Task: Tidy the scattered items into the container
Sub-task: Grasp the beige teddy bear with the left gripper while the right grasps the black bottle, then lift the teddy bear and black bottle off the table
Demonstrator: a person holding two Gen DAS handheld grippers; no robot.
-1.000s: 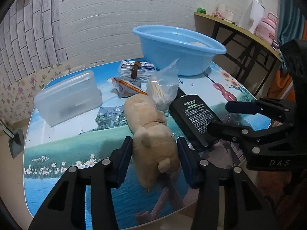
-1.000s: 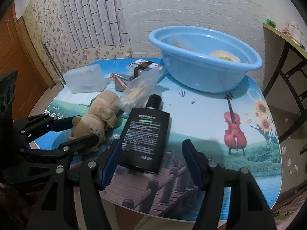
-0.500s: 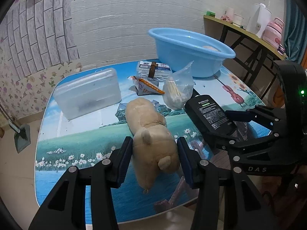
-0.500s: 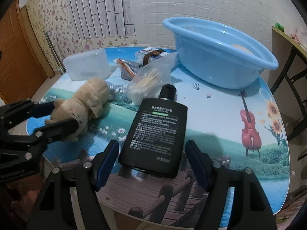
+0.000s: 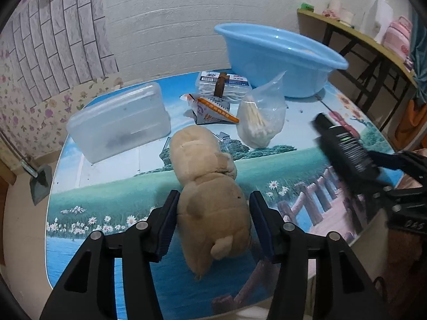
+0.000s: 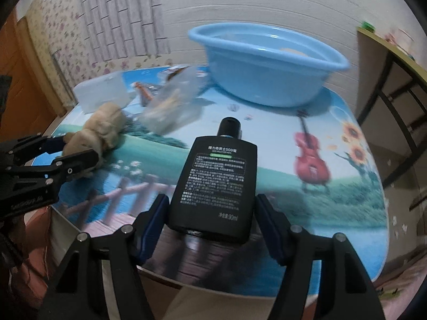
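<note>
A tan plush toy [image 5: 210, 186] lies lengthwise on the picture-print table [image 5: 106, 202], its rear between my left gripper's [image 5: 213, 208] pads. The jaws are opening, and the pads still touch its flanks. A flat black bottle [image 6: 216, 181] stands sharp against the blurred table, with my right gripper [image 6: 212, 208] closing on its lower end. In the left wrist view the bottle [image 5: 344, 146] is a blur at the right. The blue basin [image 5: 267, 74] stands at the table's far side, also seen as the basin [image 6: 267, 85] ahead of the bottle, with pale items inside.
A clear plastic box [image 5: 120, 122], an orange-and-white packet [image 5: 210, 109], a strapped flat pack [image 5: 221, 85] and a bag of cotton swabs [image 5: 261, 122] lie between the toy and the basin. A side table [image 5: 360, 32] stands at the right. The table's near edge is under both grippers.
The right gripper slid forward until the bottle's base sat between its pads, and the bottle now moves with it. The left jaws have widened a little around the toy.
</note>
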